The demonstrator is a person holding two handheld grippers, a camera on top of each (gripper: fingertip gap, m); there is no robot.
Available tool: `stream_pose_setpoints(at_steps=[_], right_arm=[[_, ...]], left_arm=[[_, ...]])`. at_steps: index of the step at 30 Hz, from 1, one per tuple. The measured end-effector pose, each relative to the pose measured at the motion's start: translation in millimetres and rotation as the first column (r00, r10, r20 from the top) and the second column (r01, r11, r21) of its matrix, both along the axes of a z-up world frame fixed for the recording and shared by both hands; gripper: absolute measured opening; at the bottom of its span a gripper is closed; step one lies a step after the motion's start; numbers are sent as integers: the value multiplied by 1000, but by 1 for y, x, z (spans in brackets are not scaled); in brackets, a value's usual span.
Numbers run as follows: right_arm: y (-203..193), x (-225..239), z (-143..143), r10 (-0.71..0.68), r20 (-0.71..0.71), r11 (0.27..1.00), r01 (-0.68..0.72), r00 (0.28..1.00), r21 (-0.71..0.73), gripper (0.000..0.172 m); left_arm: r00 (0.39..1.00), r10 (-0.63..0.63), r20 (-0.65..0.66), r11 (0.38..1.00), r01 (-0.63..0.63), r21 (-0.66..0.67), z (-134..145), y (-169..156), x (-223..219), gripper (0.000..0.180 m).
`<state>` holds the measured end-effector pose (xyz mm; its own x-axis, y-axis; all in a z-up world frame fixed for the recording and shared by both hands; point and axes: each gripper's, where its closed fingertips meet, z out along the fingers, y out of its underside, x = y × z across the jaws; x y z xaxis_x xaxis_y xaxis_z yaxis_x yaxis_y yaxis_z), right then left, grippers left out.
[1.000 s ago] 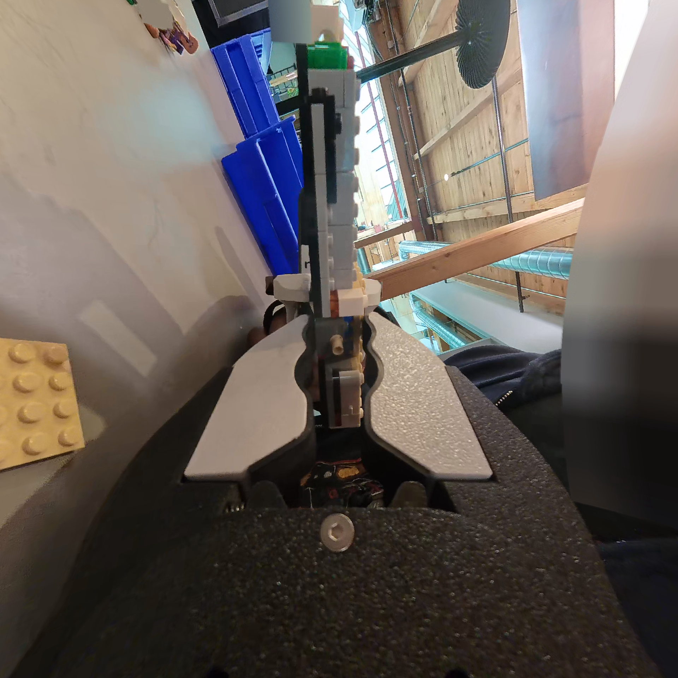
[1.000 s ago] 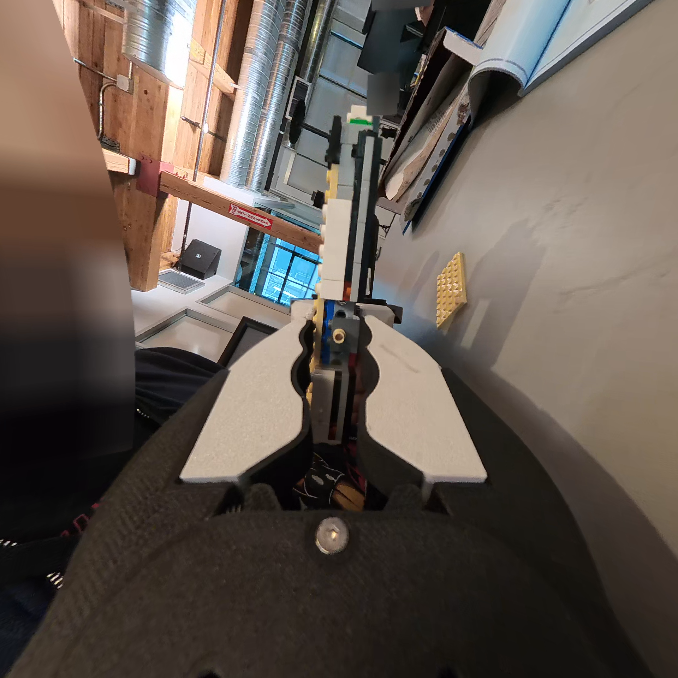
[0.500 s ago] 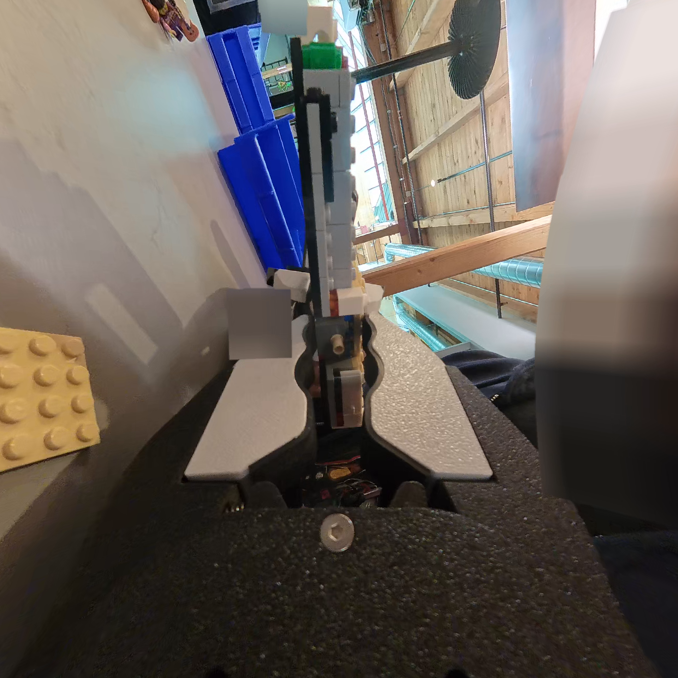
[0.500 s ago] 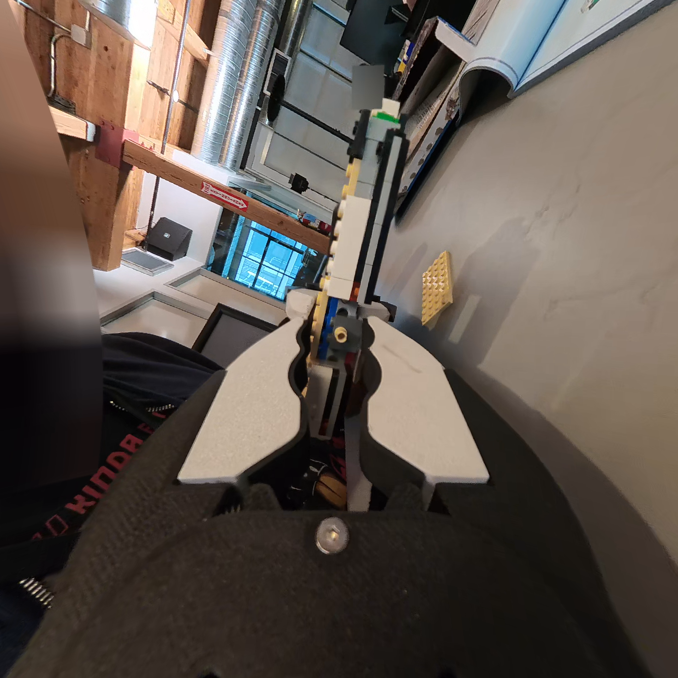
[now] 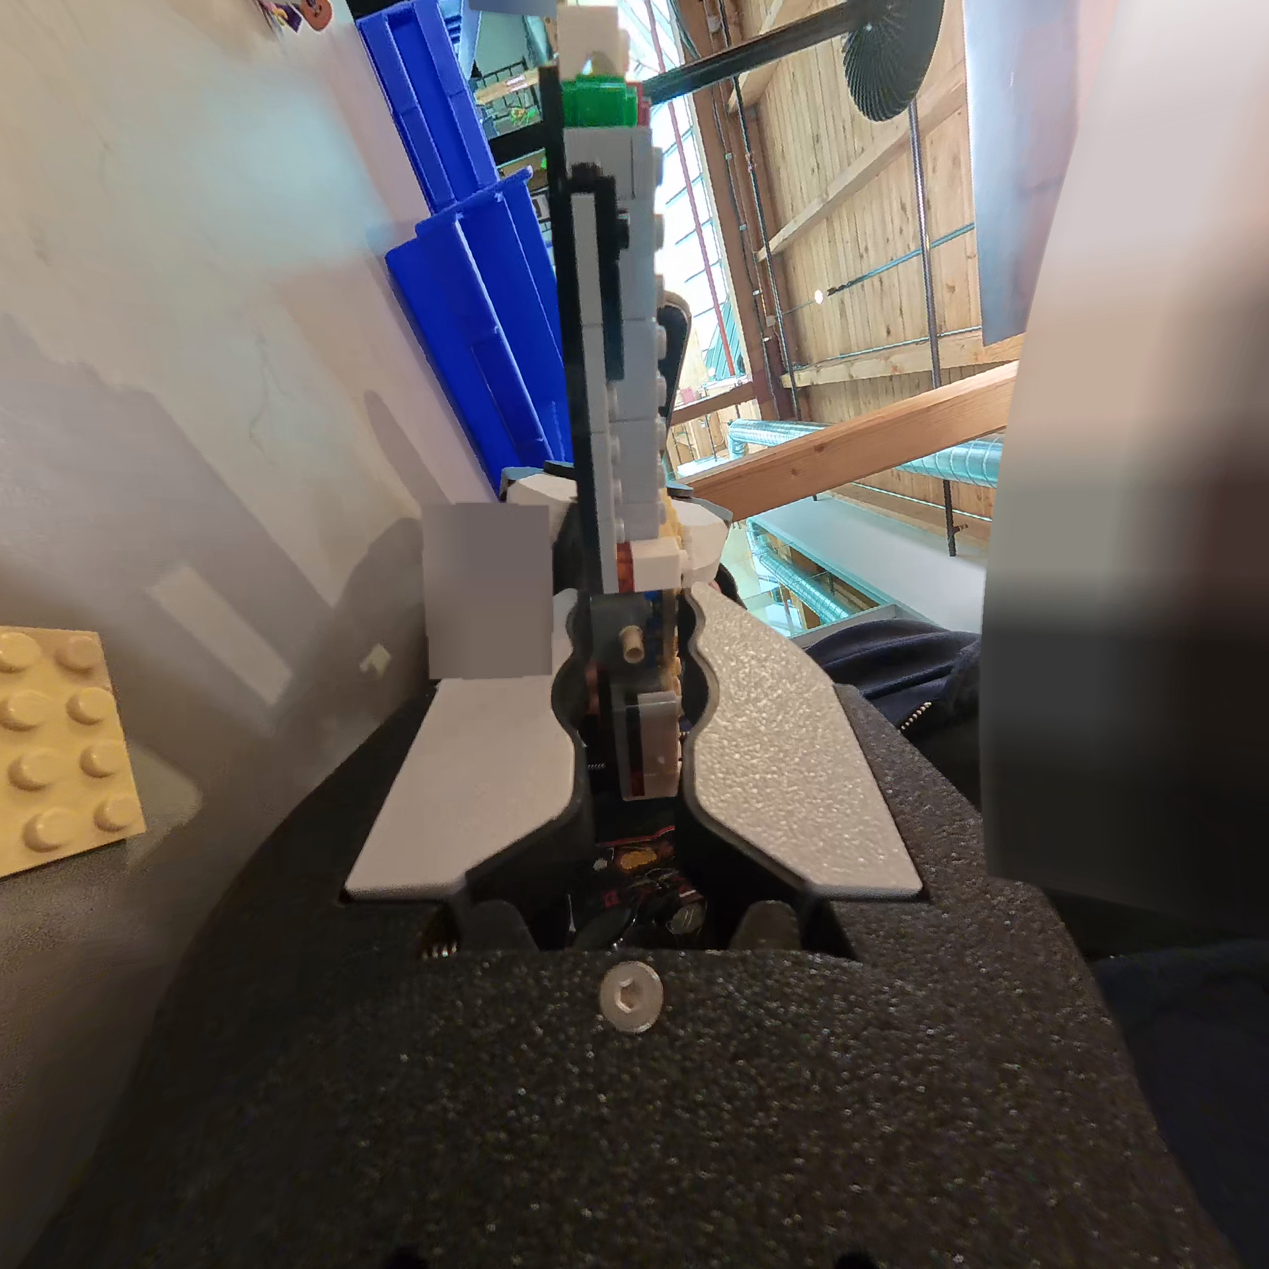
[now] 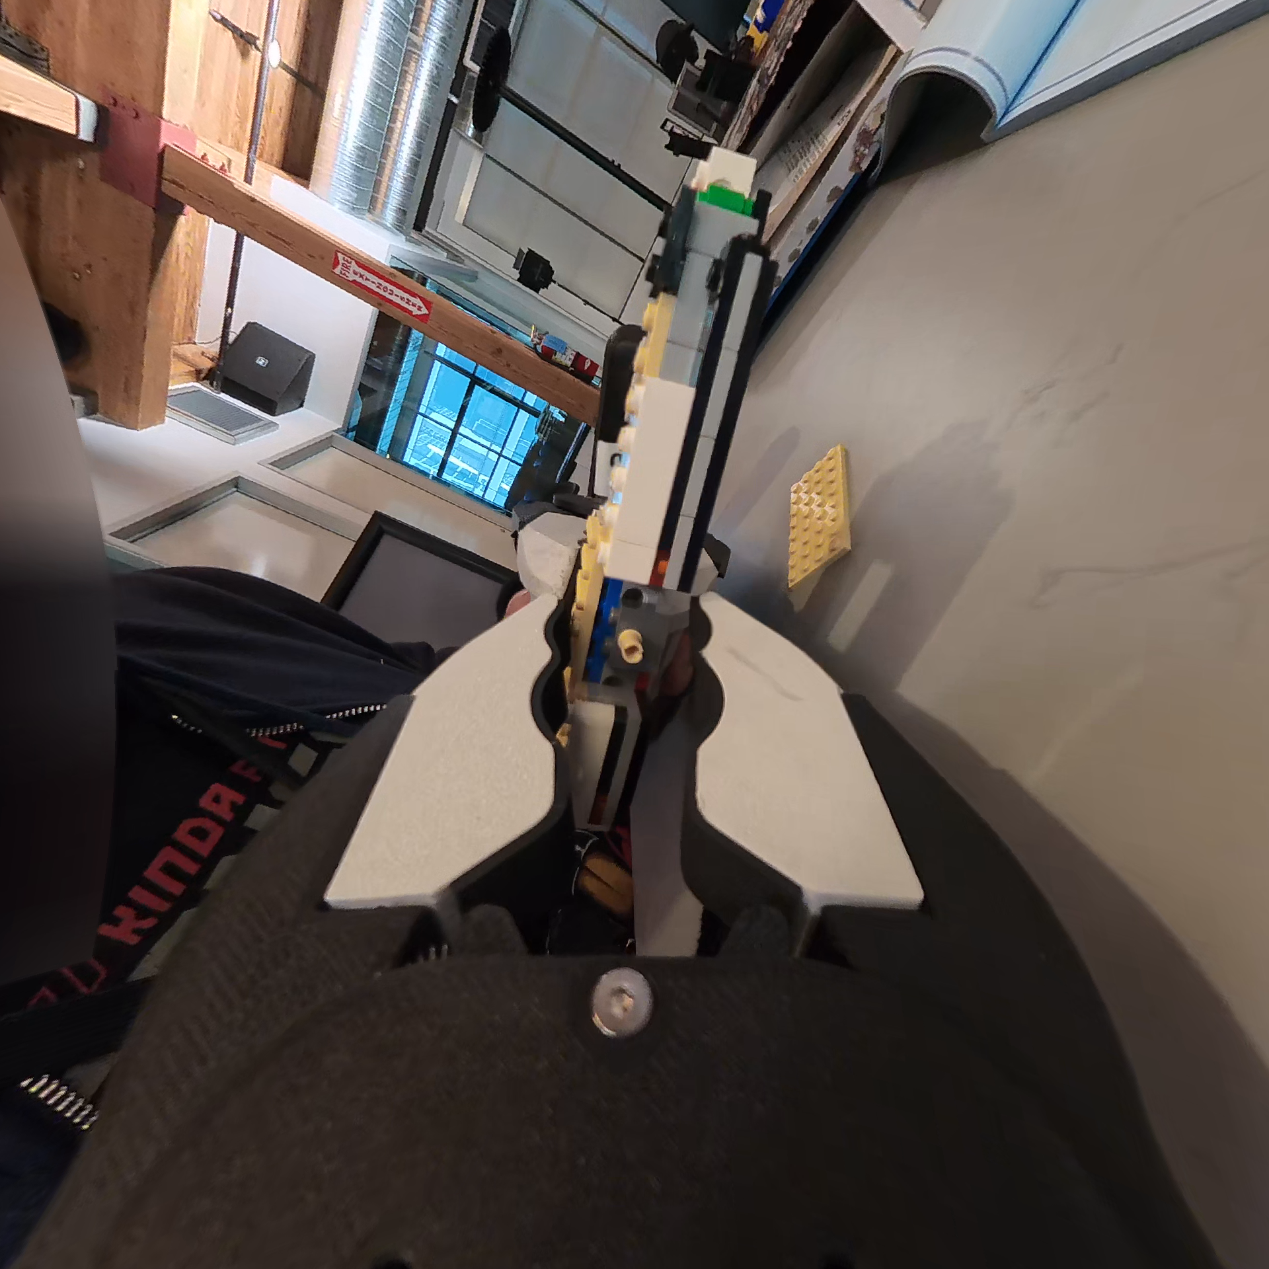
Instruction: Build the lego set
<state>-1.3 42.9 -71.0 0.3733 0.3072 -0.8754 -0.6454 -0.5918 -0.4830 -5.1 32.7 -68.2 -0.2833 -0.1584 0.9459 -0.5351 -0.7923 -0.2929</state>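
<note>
A long, flat brick model (image 5: 618, 412) in grey, white and black, with a green brick at its far end, is held in the air beside the grey table (image 5: 172, 343). My left gripper (image 5: 632, 604) is shut on one end, with both pads pressed on it. The right gripper's white fingertips (image 5: 700, 542) show just beyond, facing mine. In the right wrist view the same model (image 6: 666, 467) stands tilted between the fingers of my right gripper (image 6: 625, 611). Its jaws are spread, with dark gaps between the pads and the model. The left gripper's fingertips (image 6: 546, 556) show behind it.
A tan studded plate (image 5: 55, 748) lies on the table and also shows in the right wrist view (image 6: 820, 515). Blue bins (image 5: 481, 309) stand at the table's far side. An open booklet (image 6: 1030, 69) lies farther along. A person's dark clothing (image 6: 240, 652) is close by. My left and right fingertips are right by each other. Both grippers' tips are roughly 10 centimetres from the tan studded plate (image 5: 55, 748).
My right gripper's jaws have widened and let go of the model, which now sits tilted between them. My left gripper has kept its grip.
</note>
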Motion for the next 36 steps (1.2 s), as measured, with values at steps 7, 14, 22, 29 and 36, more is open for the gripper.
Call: stream_pose_setpoints(at_steps=[7,14,22,29,36], right_arm=[[-3,-3,2,7,25,1000,-7,1000,9,28],[-6,-5,4,17,64,1000,-18,998,24,27],[-9,-3,1,9,40,1000,-10,999,23,26],[-10,-1,0,12,16,1000,-13,1000,25,26],[-8,0,1,-5,15,1000,4,1000,22,27]], left_arm=[[1000,-21,9,1000,21,2,0,-3,-2,23],[999,-41,23,999,41,9,2,-5,-4,24],[998,-57,5,998,57,11,0,-7,-2,23],[998,-59,-9,998,59,15,-1,-9,-1,23],[999,-46,-12,999,46,-18,-1,-7,-1,23]])
